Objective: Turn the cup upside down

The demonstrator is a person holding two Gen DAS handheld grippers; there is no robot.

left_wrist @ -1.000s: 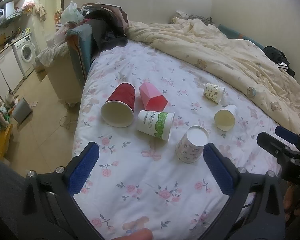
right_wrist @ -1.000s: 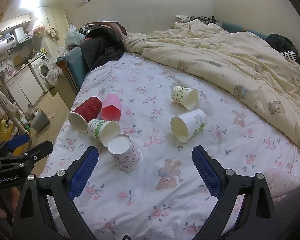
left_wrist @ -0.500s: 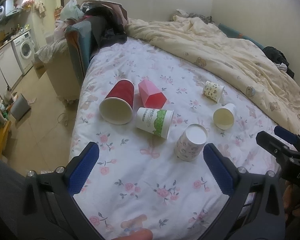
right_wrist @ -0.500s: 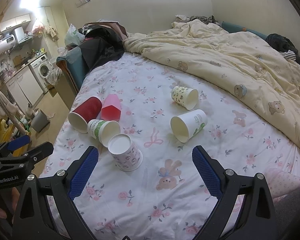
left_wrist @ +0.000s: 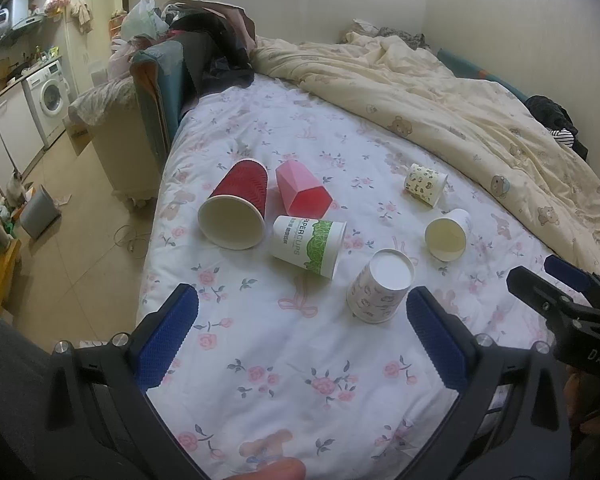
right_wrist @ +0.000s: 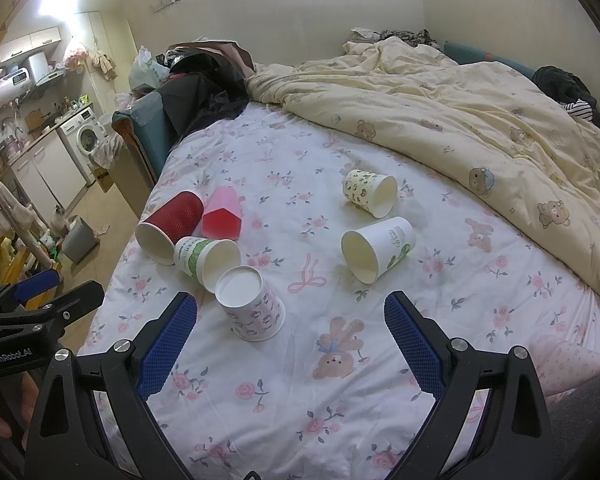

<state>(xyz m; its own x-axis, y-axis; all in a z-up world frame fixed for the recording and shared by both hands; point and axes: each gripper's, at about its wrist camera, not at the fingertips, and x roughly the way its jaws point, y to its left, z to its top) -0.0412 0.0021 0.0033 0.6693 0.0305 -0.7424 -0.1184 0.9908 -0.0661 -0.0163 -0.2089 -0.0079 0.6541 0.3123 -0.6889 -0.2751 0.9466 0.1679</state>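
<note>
Several cups lie on the flowered bedsheet [left_wrist: 268,360]. A patterned paper cup [left_wrist: 380,286] [right_wrist: 250,304] stands upside down, nearest to me. A red cup [left_wrist: 236,204] [right_wrist: 170,226], a pink cup [left_wrist: 302,194] [right_wrist: 222,220], a green-and-white cup [left_wrist: 310,246] [right_wrist: 204,256], a white cup [left_wrist: 448,234] [right_wrist: 376,248] and a small printed cup [left_wrist: 424,184] [right_wrist: 370,192] lie on their sides. My left gripper [left_wrist: 296,340] is open and empty in front of the cups. My right gripper [right_wrist: 290,344] is open and empty, also short of them.
A rumpled cream duvet [left_wrist: 440,100] covers the far right of the bed. Dark clothes [right_wrist: 204,92] are piled on a headboard at the far left. The bed's left edge drops to the floor [left_wrist: 80,220], with a grey bin [left_wrist: 38,212] there.
The left wrist view has shifted slightly, so the cups sit a little lower and farther. The right gripper has held still. Both stay open.
</note>
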